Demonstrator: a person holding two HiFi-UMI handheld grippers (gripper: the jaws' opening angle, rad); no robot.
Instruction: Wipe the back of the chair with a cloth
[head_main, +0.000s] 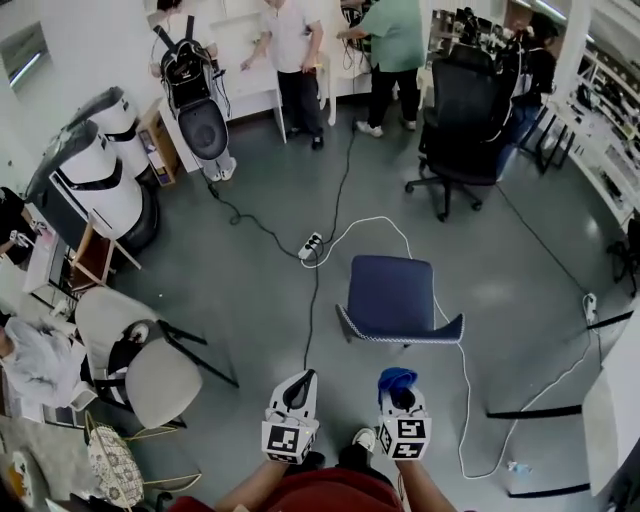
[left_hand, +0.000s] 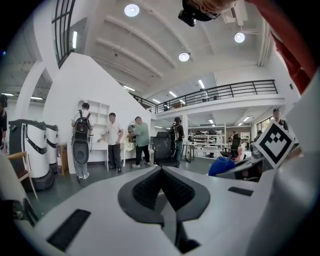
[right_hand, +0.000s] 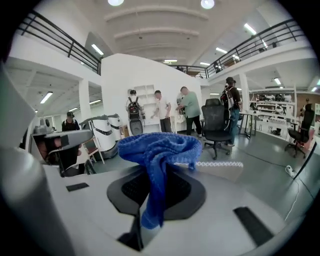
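A blue chair stands on the grey floor just ahead of me, its backrest top edge nearest me. In the right gripper view only that edge of the blue chair shows, behind the cloth. My right gripper is shut on a blue cloth, held short of the backrest; the blue cloth bunches above the closed jaws of the right gripper. My left gripper hangs beside it, shut and empty; in its own view the left gripper shows jaws pressed together, and the blue cloth appears to the right.
A white cable loops on the floor around the chair, with a power strip ahead. A beige chair stands at left, a black office chair at the far right. Three people stand at the back wall.
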